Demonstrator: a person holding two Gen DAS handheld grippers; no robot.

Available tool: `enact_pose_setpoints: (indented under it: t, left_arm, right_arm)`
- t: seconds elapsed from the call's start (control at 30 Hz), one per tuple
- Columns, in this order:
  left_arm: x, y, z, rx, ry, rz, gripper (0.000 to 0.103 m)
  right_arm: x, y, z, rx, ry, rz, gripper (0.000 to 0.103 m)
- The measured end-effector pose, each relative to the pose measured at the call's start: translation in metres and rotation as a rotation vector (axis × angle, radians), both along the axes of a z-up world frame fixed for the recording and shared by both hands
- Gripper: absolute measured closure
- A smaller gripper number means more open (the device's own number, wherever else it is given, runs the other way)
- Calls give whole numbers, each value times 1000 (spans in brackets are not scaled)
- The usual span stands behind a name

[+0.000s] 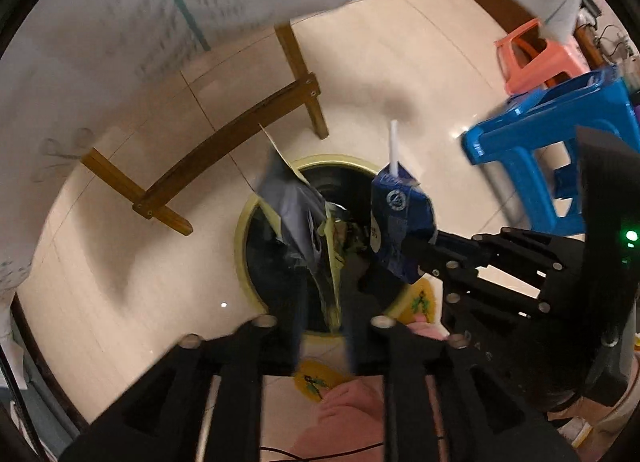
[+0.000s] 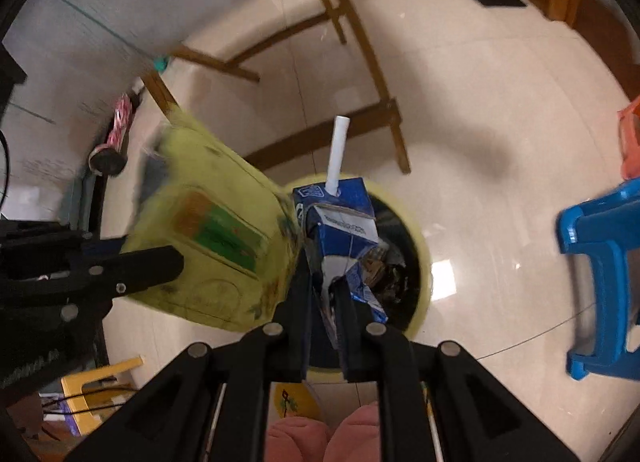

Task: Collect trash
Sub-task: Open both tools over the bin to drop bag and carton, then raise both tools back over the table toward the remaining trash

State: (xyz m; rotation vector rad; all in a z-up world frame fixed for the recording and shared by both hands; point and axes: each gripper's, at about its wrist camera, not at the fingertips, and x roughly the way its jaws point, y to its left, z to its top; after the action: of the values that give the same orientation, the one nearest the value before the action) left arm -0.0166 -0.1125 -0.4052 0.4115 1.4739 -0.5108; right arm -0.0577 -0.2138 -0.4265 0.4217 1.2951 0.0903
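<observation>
The left hand-held gripper [image 1: 322, 302] is pointed down over a round bin [image 1: 256, 218] with a pale yellow rim and a dark inside, which stands on the cream tiled floor [image 1: 420, 74]. Between its fingers a yellow snack wrapper [image 1: 296, 206] with a silvery-grey inner face is seen; the jaws stand a little apart, and whether the pads press on the wrapper cannot be told through the blur. In the right wrist view the wrapper's printed yellow side [image 2: 216, 234] is shown hanging over the bin's left rim, with the left hand-held gripper [image 2: 160, 266] reaching in from the left edge.

The right hand-held gripper [image 2: 324, 302] is closed on the crumpled lower end of a blue and white drink carton [image 2: 340, 222], from whose top a white straw [image 2: 336, 154] sticks up. The carton is held above the bin's opening [image 2: 416, 230], just beside the wrapper. In the left wrist view the same carton [image 1: 400, 218] is seen pinched by the right hand-held gripper [image 1: 420, 254] coming from the right edge.

Dark crumpled rubbish [image 2: 390, 274] is visible inside the bin. Brown wooden furniture legs [image 1: 224, 142] stand on the floor beyond the bin, a blue plastic stool [image 1: 540, 134] to its right, and an orange-pink stool [image 1: 532, 54] further back. Pink slippers [image 2: 320, 438] are seen at the bottom edge.
</observation>
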Motion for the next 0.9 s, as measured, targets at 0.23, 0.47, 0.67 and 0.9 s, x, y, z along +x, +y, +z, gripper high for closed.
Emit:
enact_pose_setpoints:
  t: [0.23,0.47,0.67,0.9]
  left_arm:
    - [13,15,-12,6,-71,25,28]
    - [20,30,-1,1,-123,124,27]
    - [14,39,15,-8,-142,175,22]
    - [0,49,61,-19,-153,196,17]
  right_arm:
    - [18,9,-27,-27,29,30,66]
    - [22,9,-14,-61,-7,34,60]
    - [23,8,3,-71,-11,4,57]
    - [16,11,45,-87,-11,-17,51]
